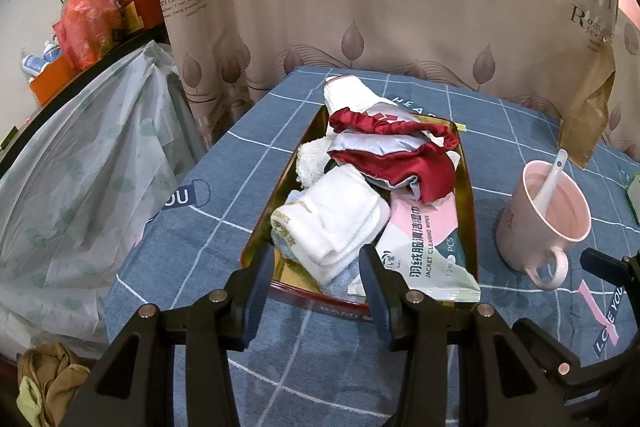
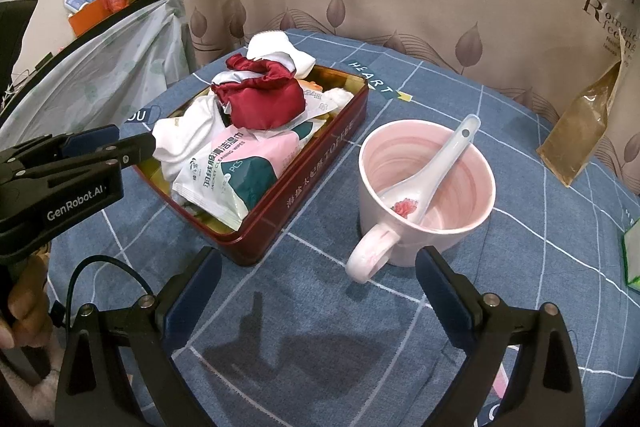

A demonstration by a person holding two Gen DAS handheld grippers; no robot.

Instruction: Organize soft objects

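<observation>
Soft items, including a red satin pouch (image 1: 394, 167), folded white cloth (image 1: 340, 223) and wipes packet (image 1: 420, 247), already fill the dark red rectangular tin (image 2: 316, 163). At twelve o'clock of your left gripper (image 1: 316, 267), fingers spread, empty. Right gripper (image 2: 318, 275) likewise gapes. Blue checked cloth (image 2: 304, 339) carries a pink mug (image 2: 424, 187) at three o'clock; little appears left.

Left gripper (image 1: 318, 263) level, pointing forward, fingers spread with a moderate gap, nothing between them. Right gripper (image 2: 318, 275) off to its right, angled down, fingers spread wider, also holding nothing. Bare hand (image 2: 18, 307) wrapped round the left gripper's handle, low behind its fingers.
</observation>
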